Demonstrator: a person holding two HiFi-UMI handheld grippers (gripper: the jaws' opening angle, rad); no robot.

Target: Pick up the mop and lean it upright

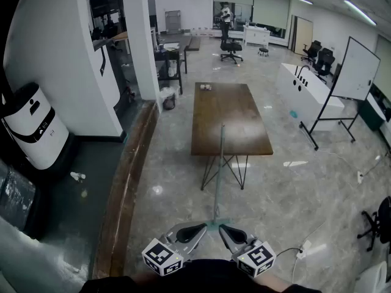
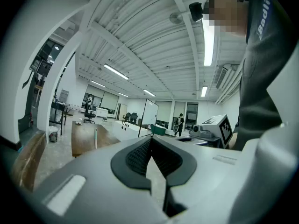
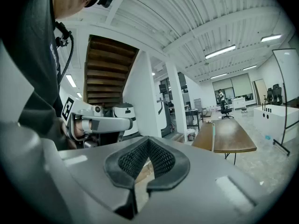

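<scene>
One mop leans upright against the near edge of the one brown table, its pale handle rising from the floor to the tabletop edge and its head on the floor just in front of the table's legs. In the left gripper view the mop shows as a thin upright pole at the table's end, and in the right gripper view the mop stands likewise against the table.

Two grippers sit on the near side of the table, either side of the mop's foot. The left gripper has its jaws closed pad to pad with nothing between them. The right gripper is closed the same way and also empty. Whether either tip touches the mop head cannot be told.

To the right of the table stand one white counter and, past it, one whiteboard. One black chair stands beyond the table's far end.
</scene>
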